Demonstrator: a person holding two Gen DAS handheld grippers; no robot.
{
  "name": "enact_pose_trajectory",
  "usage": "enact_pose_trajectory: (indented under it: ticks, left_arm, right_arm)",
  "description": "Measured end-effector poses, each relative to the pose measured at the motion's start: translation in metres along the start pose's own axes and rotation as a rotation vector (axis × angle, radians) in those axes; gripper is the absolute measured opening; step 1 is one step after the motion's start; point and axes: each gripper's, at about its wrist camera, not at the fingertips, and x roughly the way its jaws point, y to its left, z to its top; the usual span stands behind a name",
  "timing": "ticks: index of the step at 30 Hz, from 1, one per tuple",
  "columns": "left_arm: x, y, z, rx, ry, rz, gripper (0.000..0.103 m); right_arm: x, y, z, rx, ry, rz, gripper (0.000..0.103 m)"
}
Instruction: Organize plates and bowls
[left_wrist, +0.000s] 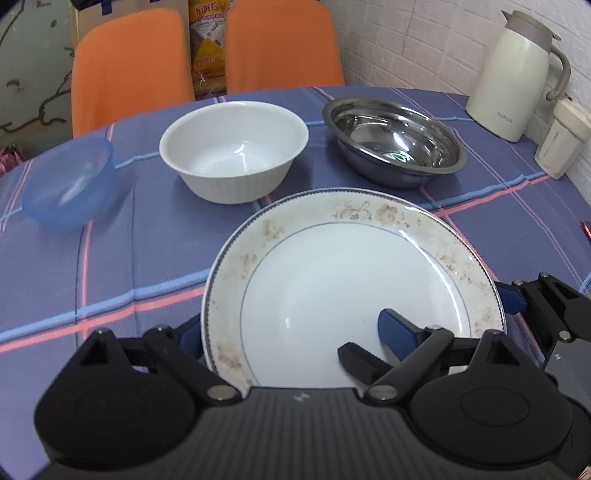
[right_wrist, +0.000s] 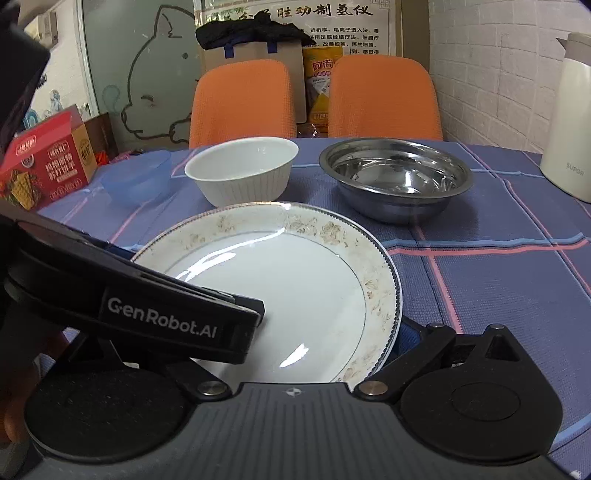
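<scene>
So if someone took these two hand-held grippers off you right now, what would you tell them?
Left gripper: open, its fingers astride the near left rim of the flowered plate, not clamped.
Right gripper: looks open, at the plate's right rim; one finger is hidden.
Beyond the plate, in a row on the table, each apart: blue bowl, white bowl, steel bowl.
Done: nothing stacked.
Left: grip the plate, then gather the bowls.

Two orange chairs (right_wrist: 240, 101) stand behind a worktop (right_wrist: 517, 295) draped in blue plaid cloth; white brick wall (right_wrist: 491, 74) at right; frosted cat-outline panel (right_wrist: 147, 74) behind.
</scene>
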Motion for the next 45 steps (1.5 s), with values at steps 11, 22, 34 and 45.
enact_pose_trajectory:
  ticks: [11,22,34,45]
  left_arm:
    - [-0.027,0.005,-0.007,-0.011,-0.041,-0.005,0.086]
    - [-0.107,0.029,-0.041,-0.038,-0.112,0.053,0.086]
    - [-0.173,0.096,-0.134,-0.182,-0.083,0.201,0.086]
    - [-0.165,0.119,-0.166,-0.204,-0.101,0.213,0.086]
  right_arm:
    - [-0.018,0.018,0.000,-0.010,-0.022,-0.020,0.087]
    - [-0.067,0.071,-0.001,-0.063,-0.091,0.042,0.087]
    - [-0.083,0.167,-0.041,-0.171,-0.009,0.230,0.087]
    - [-0.079,0.185,-0.060,-0.212,0.050,0.269,0.087]
